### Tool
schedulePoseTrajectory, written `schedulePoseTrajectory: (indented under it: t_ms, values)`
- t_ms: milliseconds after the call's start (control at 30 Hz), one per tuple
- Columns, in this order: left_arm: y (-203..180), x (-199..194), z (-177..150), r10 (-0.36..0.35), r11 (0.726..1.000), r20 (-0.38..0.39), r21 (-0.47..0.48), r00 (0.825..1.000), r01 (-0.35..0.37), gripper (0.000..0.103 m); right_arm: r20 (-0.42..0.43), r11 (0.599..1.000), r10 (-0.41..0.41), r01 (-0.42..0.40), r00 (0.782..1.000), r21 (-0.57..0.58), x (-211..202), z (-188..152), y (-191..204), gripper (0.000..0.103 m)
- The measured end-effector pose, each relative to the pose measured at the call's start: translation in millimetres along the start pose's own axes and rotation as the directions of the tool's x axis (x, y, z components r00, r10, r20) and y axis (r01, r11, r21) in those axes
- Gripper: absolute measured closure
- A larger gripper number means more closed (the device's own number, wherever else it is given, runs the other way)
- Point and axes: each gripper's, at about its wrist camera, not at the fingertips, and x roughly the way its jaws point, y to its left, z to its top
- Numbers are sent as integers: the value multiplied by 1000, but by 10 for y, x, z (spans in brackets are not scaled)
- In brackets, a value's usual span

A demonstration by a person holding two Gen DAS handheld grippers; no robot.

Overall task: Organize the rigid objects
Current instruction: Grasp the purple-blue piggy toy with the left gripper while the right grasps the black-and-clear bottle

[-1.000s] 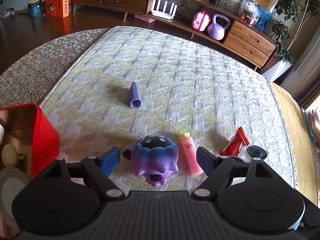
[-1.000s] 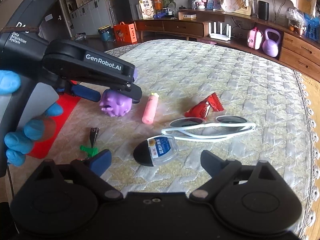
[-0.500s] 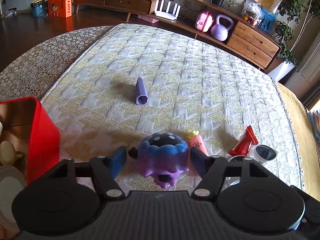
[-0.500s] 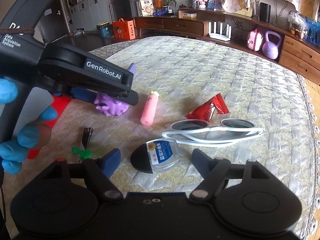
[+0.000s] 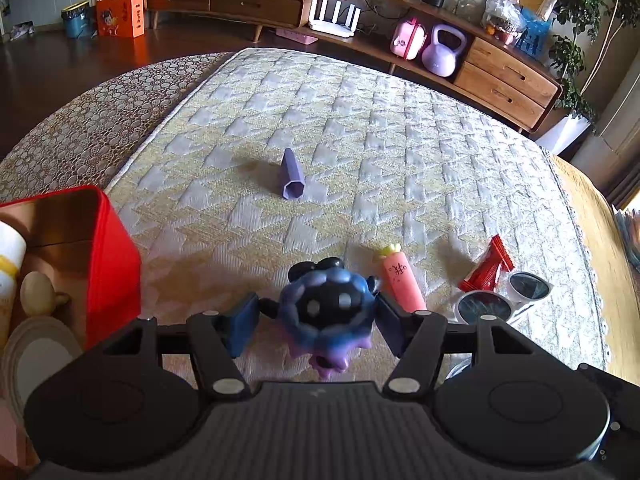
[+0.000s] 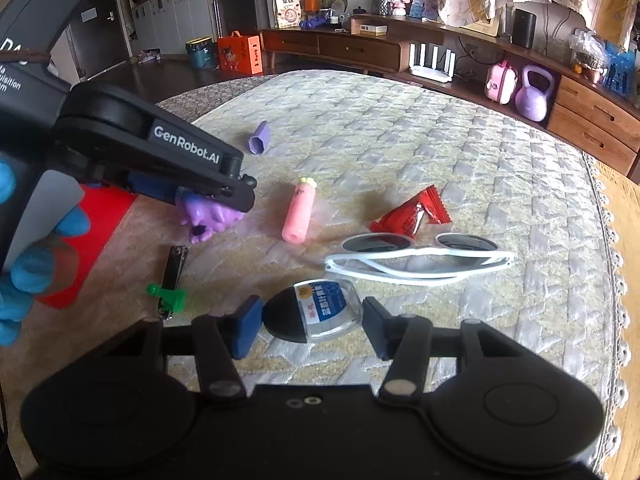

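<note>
Beside the red box, our left tongs clamp the purple toy while our right tongs, closing, straddle the clear-lidded case.

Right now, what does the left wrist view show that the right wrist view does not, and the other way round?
Only the left wrist view shows inside the red box: a beige rounded thing lies there. Only the right wrist view shows the nail clipper with its green part and the small clear-lidded case, which sits between the right gripper fingers. Both show the purple spiky toy, the pink tube, the red packet, the white sunglasses and the purple hexagonal tube.
</note>
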Motion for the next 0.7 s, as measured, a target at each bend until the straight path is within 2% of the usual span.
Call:
schedulePoseTrajectory:
  t_ms: [267, 700]
  values:
    - [37, -221, -108, 3, 1000, 1, 16, 1000, -3, 40, 8, 1000, -12, 12, 1000, -1, -228, -54, 65, 49]
    - [156, -785, -275, -33, 999, 20, 35, 999, 32, 40, 56, 1000, 0, 2, 998, -28, -743, -52, 303, 49]
